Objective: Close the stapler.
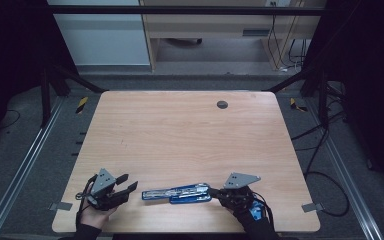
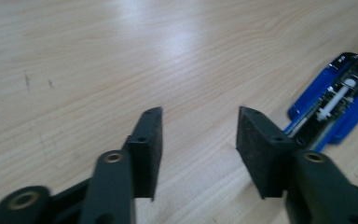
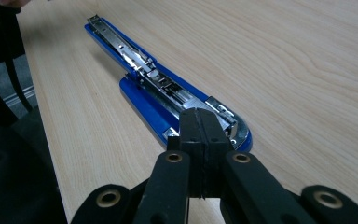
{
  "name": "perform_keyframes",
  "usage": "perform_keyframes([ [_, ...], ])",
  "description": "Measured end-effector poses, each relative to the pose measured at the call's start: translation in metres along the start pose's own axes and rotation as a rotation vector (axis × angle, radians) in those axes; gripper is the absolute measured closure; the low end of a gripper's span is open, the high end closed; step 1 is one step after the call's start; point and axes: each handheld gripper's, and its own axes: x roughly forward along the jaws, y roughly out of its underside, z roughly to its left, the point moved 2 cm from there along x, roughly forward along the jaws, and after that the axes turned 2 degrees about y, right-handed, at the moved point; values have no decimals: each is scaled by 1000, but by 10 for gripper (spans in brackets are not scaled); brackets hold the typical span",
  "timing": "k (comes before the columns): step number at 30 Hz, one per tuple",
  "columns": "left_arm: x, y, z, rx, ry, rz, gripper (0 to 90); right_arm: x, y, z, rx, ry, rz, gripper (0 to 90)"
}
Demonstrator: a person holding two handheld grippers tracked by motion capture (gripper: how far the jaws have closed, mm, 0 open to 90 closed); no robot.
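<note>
A blue stapler (image 1: 176,194) lies swung open flat near the table's front edge, its metal staple channel facing up. My left gripper (image 1: 128,182) sits just left of the stapler's left end, pointing right. In the left gripper view its jaws (image 2: 199,116) stand open with bare wood between them, and the stapler (image 2: 335,100) lies off to the right. My right gripper (image 1: 214,191) is at the stapler's right end. In the right gripper view its pads (image 3: 200,116) are pressed together, just over the rounded end of the stapler (image 3: 158,86), with nothing seen between them.
The wooden table (image 1: 180,135) has a dark round grommet (image 1: 222,104) at the back. Its front edge runs close below both hands. Cables (image 1: 325,150) trail on the floor to the right, and black frame bars stand at the far corners.
</note>
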Motion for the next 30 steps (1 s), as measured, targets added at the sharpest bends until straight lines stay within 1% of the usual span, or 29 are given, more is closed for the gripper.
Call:
perform_keyframes([
  [1,0,1,-1,7,2,13,568,1,0,1,-3,0,3,900],
  [2,0,2,-3,5,7,23,602,2,0,2,-6,-3,4,900],
  [4,0,3,-5,16,13,34,646,4,1,5,-12,-3,12,900],
  [6,1,4,-8,23,20,54,691,6,2,7,-20,-2,22,900],
  [8,4,6,-10,29,21,85,744,9,2,8,-25,-1,31,900],
  [10,6,7,-12,25,19,110,795,11,3,9,-31,0,38,900],
  [12,9,9,-13,24,28,135,827,14,4,9,-34,3,49,900],
  [14,12,11,-15,29,37,164,842,16,6,9,-38,11,63,900],
  [16,13,12,-17,31,43,175,850,18,6,9,-42,19,72,900],
  [18,14,13,-19,30,49,183,854,18,6,9,-40,24,69,900],
  [22,16,14,-22,34,62,192,858,18,6,7,-33,36,68,900],
  [26,16,14,-23,36,61,194,866,19,7,7,-32,41,73,900],
  [30,18,15,-24,41,58,214,867,21,7,6,-35,44,79,900],
])
